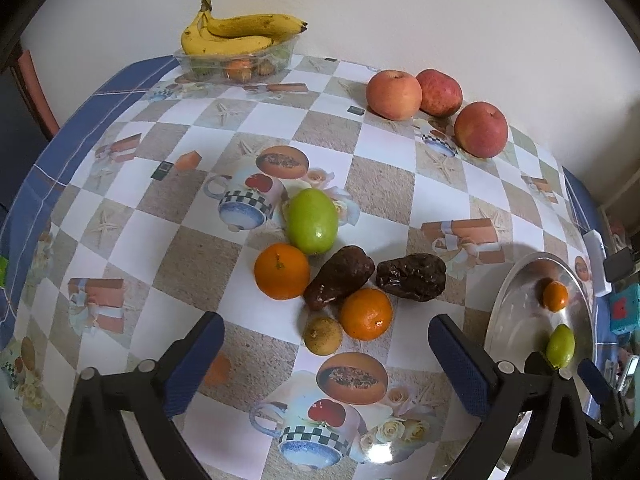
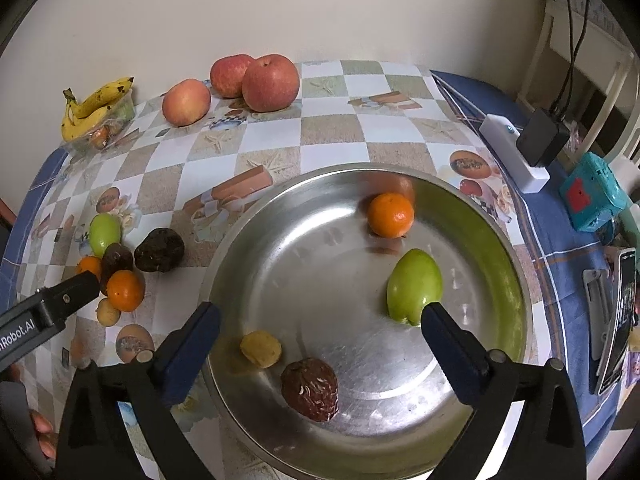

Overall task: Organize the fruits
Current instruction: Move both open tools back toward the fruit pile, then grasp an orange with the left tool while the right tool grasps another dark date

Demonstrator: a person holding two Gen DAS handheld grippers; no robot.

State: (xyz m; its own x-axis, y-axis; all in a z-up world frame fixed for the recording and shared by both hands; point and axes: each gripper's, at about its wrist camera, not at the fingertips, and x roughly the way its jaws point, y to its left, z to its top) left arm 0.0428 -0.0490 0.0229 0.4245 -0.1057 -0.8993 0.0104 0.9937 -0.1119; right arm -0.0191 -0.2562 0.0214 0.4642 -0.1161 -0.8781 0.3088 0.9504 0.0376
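Note:
A steel bowl (image 2: 500, 240) holds an orange (image 2: 391, 215), a green fruit (image 2: 414, 285), a small yellow fruit (image 2: 260, 348) and a dark brown fruit (image 2: 310, 389). My right gripper (image 2: 320, 320) is open and empty over the bowl. My left gripper (image 1: 326, 338) is open and empty just in front of a cluster on the table: a green fruit (image 1: 313, 221), two oranges (image 1: 282, 271) (image 1: 366, 314), two dark brown fruits (image 1: 339, 276) (image 1: 412, 276) and a small yellow-brown fruit (image 1: 322, 335). The bowl's rim (image 1: 496, 312) shows at the right of the left wrist view.
Three apples (image 1: 394, 95) (image 1: 439, 92) (image 1: 481, 129) sit at the back by the wall. A clear tray with bananas (image 1: 236, 34) stands at the back left. A white box (image 2: 514, 156), a black adapter (image 2: 542, 136), a teal device (image 2: 590, 196) and a phone (image 2: 618, 320) lie right of the bowl.

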